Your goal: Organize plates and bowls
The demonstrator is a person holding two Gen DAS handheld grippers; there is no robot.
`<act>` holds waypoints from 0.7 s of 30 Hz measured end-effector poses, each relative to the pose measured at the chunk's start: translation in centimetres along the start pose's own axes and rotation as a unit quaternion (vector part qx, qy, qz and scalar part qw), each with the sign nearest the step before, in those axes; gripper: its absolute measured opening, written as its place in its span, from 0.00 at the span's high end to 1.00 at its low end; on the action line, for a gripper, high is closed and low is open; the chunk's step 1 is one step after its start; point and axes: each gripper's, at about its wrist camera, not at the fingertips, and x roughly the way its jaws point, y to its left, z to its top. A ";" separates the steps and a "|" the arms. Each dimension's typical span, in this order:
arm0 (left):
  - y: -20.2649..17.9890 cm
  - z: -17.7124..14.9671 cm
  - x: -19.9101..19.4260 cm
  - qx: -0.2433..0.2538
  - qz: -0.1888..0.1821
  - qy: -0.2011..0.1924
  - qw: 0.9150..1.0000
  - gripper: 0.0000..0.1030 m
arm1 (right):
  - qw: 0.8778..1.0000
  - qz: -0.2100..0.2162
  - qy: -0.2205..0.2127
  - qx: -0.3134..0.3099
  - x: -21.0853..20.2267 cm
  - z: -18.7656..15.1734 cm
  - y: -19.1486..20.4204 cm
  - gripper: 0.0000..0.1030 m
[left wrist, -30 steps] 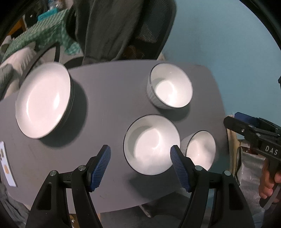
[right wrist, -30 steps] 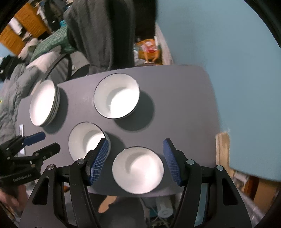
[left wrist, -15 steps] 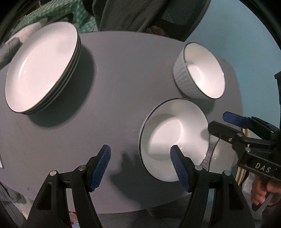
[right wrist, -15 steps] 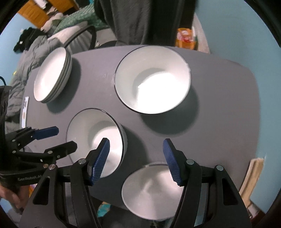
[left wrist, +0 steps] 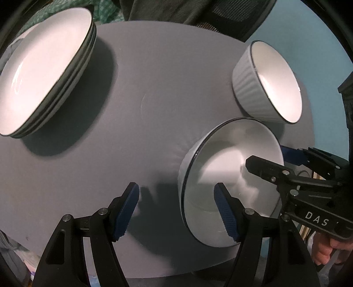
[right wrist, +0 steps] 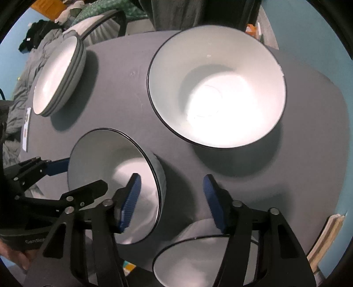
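- Bench (left wrist: pixel 154 106): a round grey top carrying everything; past its far edge, dark clothing over a chair (left wrist: pixel 167 8) and a teal wall (left wrist: pixel 308 33).
- Stack of white, dark-rimmed plates (left wrist: pixel 42 72) sits at the far left of the bench, well apart from the bowls; the right wrist view shows it too (right wrist: pixel 58 77), with a small paper card (right wrist: pixel 26 132) near the left edge beside it.
- White ribbed bowl with a dark rim (left wrist: pixel 267 84) stands at the far right; from the right wrist view it is the large bowl (right wrist: pixel 217 88) straight ahead, with bare bench between it and the tool.
- Smooth white bowl with a thin dark rim (left wrist: pixel 229 181) sits near the middle, just beside the ribbed one.
- Left tool (left wrist: pixel 176 212) is spread wide with nothing between its blue pads; its right finger (left wrist: pixel 227 216) overlaps the near rim of the smooth bowl, while the left one is over bare bench. Contact cannot be told.
- Right tool (right wrist: pixel 172 201) is also spread wide and holds nothing; its left finger (right wrist: pixel 129 201) lies over the right side of the smooth bowl (right wrist: pixel 114 183).
- Only the right wrist view shows a third white bowl (right wrist: pixel 198 258) at the near edge, below the tool's fingers.
- Each view catches the other tool from the side: the right one (left wrist: pixel 293 174) crosses the smooth bowl's right rim, and the left one (right wrist: pixel 59 176) reaches in over the same bowl's left side.
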 end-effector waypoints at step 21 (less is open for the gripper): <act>0.1 -0.2 1.7 -0.031 -0.033 0.017 0.999 0.83 | 1.000 0.017 0.014 0.020 0.6 0.6 0.5 0.86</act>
